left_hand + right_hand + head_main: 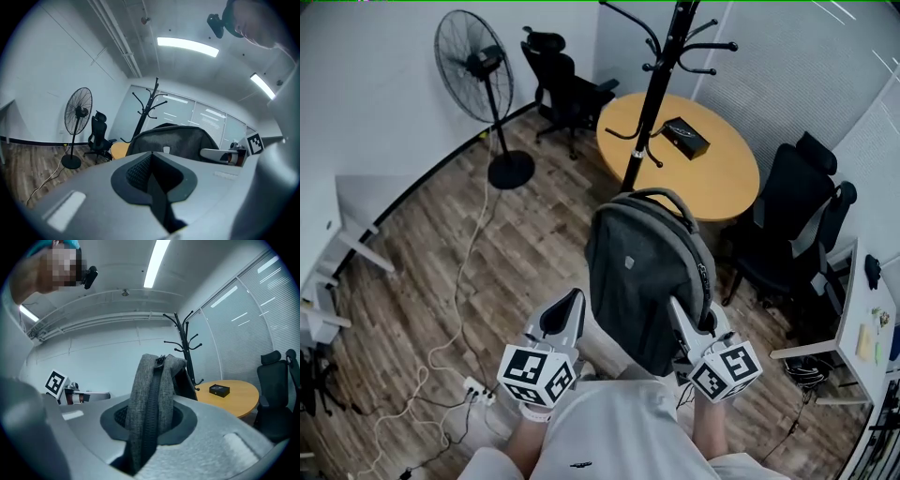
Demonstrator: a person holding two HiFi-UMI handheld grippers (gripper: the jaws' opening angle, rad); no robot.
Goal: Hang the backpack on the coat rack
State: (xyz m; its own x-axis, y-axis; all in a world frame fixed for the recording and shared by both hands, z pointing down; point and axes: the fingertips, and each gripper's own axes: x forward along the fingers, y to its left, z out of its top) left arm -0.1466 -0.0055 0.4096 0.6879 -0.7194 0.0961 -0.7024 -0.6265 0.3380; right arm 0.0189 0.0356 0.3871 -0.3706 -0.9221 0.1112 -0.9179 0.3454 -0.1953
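A grey backpack (642,272) hangs in the air between my two grippers, its top handle (661,195) pointing towards the black coat rack (661,75). My right gripper (680,311) is shut on the backpack's zippered side edge (152,394), which fills its jaws (147,423). My left gripper (579,298) sits at the pack's left edge. Its jaws (151,164) are shut on a thin dark strip, apparently a strap. The pack's body (178,140) shows just ahead and to the right. The rack (147,105) (183,341) stands a short way beyond, its hooks bare.
The rack stands at a round wooden table (722,178) bearing a black box (685,137). A pedestal fan (483,84) is at the back left. Black office chairs (562,89) (797,225) flank the table. A power strip (478,389) with cables lies on the floor.
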